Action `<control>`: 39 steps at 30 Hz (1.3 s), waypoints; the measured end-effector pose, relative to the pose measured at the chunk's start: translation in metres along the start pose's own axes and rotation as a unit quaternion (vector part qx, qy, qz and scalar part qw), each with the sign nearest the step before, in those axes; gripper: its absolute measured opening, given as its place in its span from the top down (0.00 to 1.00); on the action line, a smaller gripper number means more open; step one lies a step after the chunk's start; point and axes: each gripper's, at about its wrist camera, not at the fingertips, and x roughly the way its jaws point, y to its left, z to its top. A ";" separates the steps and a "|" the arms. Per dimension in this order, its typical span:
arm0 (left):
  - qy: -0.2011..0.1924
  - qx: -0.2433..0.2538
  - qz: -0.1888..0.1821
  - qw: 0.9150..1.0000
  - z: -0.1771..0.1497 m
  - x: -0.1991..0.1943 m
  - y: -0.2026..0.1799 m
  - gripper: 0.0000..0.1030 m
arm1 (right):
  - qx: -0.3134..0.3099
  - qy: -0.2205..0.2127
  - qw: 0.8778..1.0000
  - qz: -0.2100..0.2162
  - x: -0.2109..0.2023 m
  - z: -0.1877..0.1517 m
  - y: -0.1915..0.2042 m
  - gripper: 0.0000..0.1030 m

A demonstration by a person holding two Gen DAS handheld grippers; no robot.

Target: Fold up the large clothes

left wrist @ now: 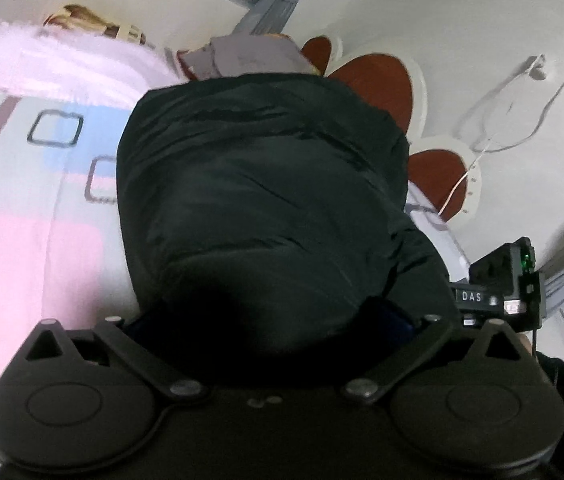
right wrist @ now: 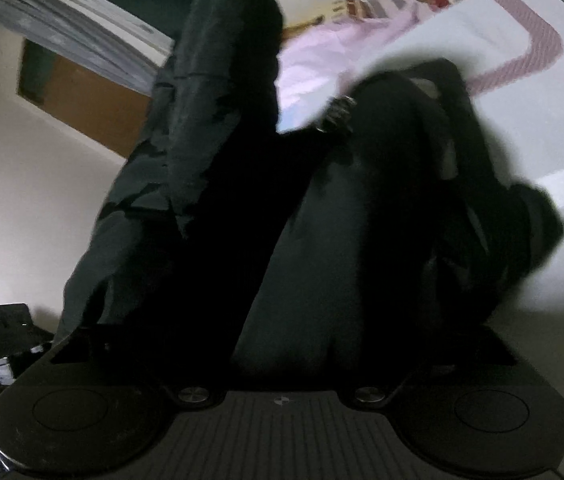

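bed sheet (left wrist: 22, 240) pastel | black jacket (left wrist: 262, 184) covers both claws | grip: cannot tell

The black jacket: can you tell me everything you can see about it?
The jacket is big, black and puffy, with a slightly shiny, wrinkly fabric. In the left view it hangs bunched in front of the left tool, covering its fingers, above the pink and white bed. In the right view a long part like a sleeve stretches up, and a small metal ring or clasp shows near the middle. It hides the right tool's fingers too.
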 end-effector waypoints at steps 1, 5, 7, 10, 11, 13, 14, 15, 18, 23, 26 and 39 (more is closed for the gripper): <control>-0.006 0.000 -0.002 1.000 0.002 -0.009 -0.001 0.02 | -0.006 -0.003 1.000 0.007 0.001 0.000 0.010 0.25; -0.028 0.008 0.009 1.000 0.007 -0.054 0.002 0.02 | -0.030 -0.002 0.999 0.035 0.015 0.001 0.057 0.27; -0.037 0.011 0.017 0.999 0.009 -0.079 0.010 0.02 | -0.043 0.003 0.998 0.048 0.029 -0.003 0.086 0.27; -0.046 0.009 0.027 0.999 0.010 -0.118 0.032 0.02 | -0.060 0.011 0.996 0.061 0.057 -0.013 0.128 0.29; -0.050 0.007 0.030 0.998 0.010 -0.131 0.041 0.02 | -0.065 0.014 0.996 0.064 0.068 -0.016 0.142 0.29; -0.056 0.001 0.040 0.998 0.008 -0.157 0.061 0.02 | -0.077 0.023 0.994 0.068 0.100 -0.022 0.171 0.29; -0.059 0.000 0.045 0.997 0.005 -0.170 0.071 0.02 | -0.080 0.028 0.994 0.068 0.114 -0.027 0.184 0.29; -0.059 -0.002 0.052 0.997 0.003 -0.181 0.082 0.02 | -0.081 0.034 0.994 0.065 0.129 -0.032 0.195 0.29; -0.035 -0.019 0.070 0.997 -0.007 -0.197 0.132 0.02 | -0.070 0.064 0.994 0.050 0.188 -0.056 0.207 0.29; -0.002 -0.045 0.127 0.991 -0.057 -0.168 0.197 0.01 | 0.015 0.070 0.997 -0.012 0.266 -0.104 0.165 0.25; -0.010 -0.026 0.138 0.990 -0.059 -0.164 0.190 0.01 | 0.004 0.064 0.998 -0.026 0.269 -0.107 0.171 0.25; -0.083 0.006 0.154 0.985 -0.053 -0.233 0.192 0.18 | -0.103 -0.067 0.982 -0.142 0.167 -0.088 0.208 0.25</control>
